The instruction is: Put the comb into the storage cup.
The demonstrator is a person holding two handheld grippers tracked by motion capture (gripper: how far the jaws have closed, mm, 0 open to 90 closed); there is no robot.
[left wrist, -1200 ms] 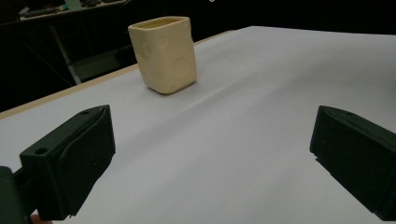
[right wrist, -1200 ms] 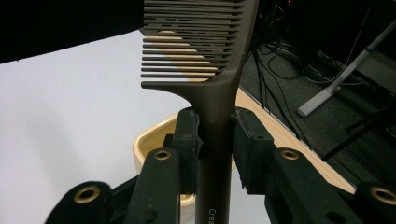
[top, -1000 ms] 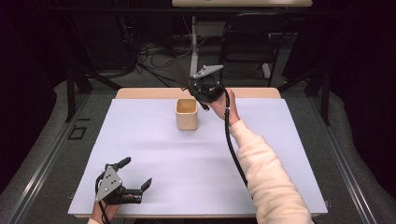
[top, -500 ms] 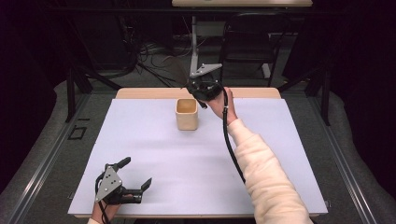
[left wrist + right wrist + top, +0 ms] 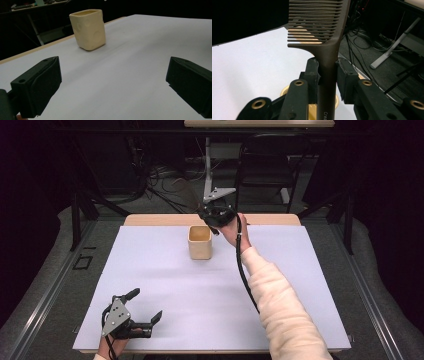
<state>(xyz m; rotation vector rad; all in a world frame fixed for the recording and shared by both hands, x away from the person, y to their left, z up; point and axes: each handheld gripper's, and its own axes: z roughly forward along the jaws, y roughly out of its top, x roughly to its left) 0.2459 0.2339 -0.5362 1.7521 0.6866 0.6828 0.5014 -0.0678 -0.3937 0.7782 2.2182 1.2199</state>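
The table, covered by a white sheet, carries a single cream cup standing upright toward its far edge, mouth open and unobstructed. The right gripper hangs just beyond and to the right of that cup, raised above the rim; in the right gripper view its jaws are clamped on the handle of a dark brown comb, teeth end pointing away from the hand, with the cup's rim glimpsed below and behind the jaws. Judged step: the comb is carried to the cup and is about to be placed into it. The next move would call for bringing the handle over the mouth, lowering it inside the walls, and loosening the grip only once the comb can lean on the rim; a light cup may tip if the comb catches its edge. The left gripper rests low at the near left corner of the table, well apart from the cup, jaws spread wide with nothing between them, as the left gripper view confirms. Limits of inspection: the comb cannot be made out in the high view; lettering on its handle is cut off; its lower end is hidden behind the jaws; the cup's interior cannot be read.
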